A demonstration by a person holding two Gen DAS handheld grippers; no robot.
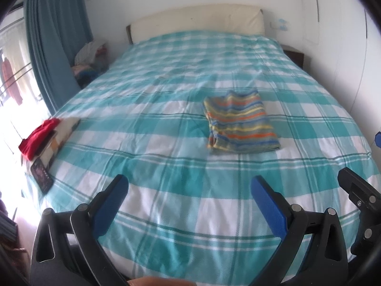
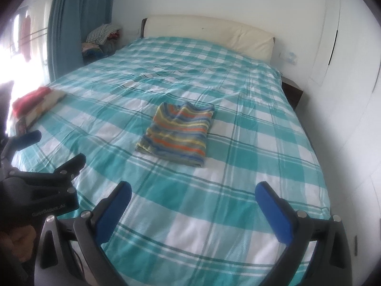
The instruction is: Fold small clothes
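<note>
Striped garment (image 1: pixel 241 120) lay folded into a compact rectangle near the middle of the bed (image 1: pixel 166 166), toward its right edge; fold judged done. A red cloth (image 1: pixel 39 138) on a stack at the left edge looked already folded too. Left hand-held gripper (image 1: pixel 190 190) and right hand-held gripper (image 2: pixel 194 196) both spread wide, holding nothing, near the foot edge.

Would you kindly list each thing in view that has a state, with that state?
Left gripper: open, empty, above the bed.
Right gripper: open, empty, above the bed.
Striped garment: folded, flat on the bedspread.
Red garment: folded, at the bed's left edge.
Bedspread: spread flat, lightly creased.
Curtain: drawn aside, bunched.
</note>
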